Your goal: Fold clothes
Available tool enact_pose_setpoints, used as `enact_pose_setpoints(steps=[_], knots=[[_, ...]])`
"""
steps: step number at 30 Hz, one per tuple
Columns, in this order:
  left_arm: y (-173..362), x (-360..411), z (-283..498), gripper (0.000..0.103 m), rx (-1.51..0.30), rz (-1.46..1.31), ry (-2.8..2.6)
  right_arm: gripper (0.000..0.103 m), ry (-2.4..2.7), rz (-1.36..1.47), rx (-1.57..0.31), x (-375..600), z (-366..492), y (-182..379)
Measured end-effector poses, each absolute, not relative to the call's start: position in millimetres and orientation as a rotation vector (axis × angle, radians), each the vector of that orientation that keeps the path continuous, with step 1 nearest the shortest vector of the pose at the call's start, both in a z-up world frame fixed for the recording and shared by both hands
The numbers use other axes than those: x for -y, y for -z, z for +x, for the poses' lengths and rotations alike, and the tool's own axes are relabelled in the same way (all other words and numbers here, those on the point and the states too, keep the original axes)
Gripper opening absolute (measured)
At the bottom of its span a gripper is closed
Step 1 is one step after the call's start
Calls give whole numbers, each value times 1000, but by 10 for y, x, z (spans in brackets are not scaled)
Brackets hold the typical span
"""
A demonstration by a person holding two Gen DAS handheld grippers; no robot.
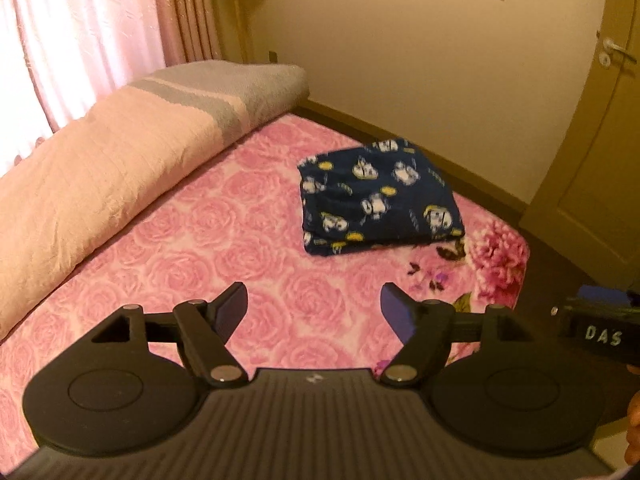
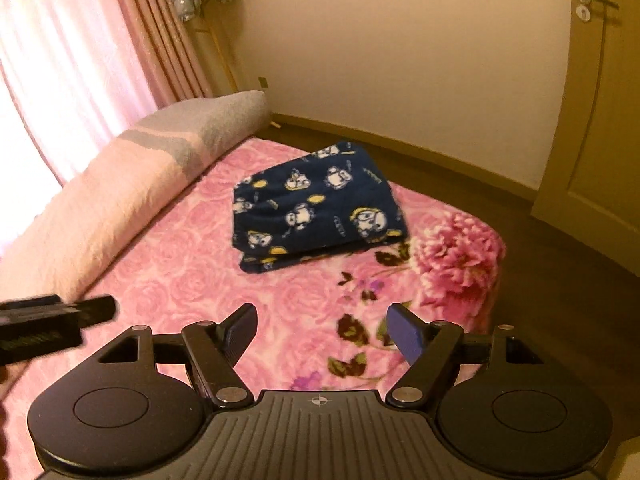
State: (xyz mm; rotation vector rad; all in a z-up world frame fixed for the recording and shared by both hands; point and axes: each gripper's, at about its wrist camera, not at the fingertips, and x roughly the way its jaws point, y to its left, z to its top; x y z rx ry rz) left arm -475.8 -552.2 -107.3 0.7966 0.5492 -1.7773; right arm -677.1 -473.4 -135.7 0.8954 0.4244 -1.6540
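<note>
Pink rose-patterned bedding (image 1: pixel 168 240) is covering the bed I am working over, with a rolled quilt (image 1: pixel 100 168) lying along the curtain side and a closed door (image 1: pixel 600 140) standing off to the right. Near the far corner of the bed, the dark blue printed garment (image 2: pixel 316 208) is sitting as a compact, squared stack of several layers, its edges lining up fairly well and nothing trailing loose. I am judging that piece as folded.

I am holding both tools above the bed and well apart from the stack. The left gripper (image 1: pixel 314 308) is showing its jaws spread wide with only bedding visible between them, and the right gripper (image 2: pixel 322 330) is looking the same: released, gripping nothing.

I am seeing only 1 garment in either view, so no further clothes are waiting within sight; whether more lie outside the views I cannot tell.
</note>
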Motion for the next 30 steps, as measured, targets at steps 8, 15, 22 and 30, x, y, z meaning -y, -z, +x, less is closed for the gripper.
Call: enact_pose_setpoints(steps=[8,15,22,30], knots=[[905,5528,-4915,67,-556,758,1770,75,1614,879,-435,4746,-6933,1313],[854,5538,-5187,66,-558,780,1730,75,1591,898,-430,4846,-7248,1255],[960,5579,-5371,66,-604,811,1688,75,1568,912,-486,4968,-7436,1264],[1170,5628,-5548,66,-649,864,1656,75,1537,931,-555,5081,-7518,1419]])
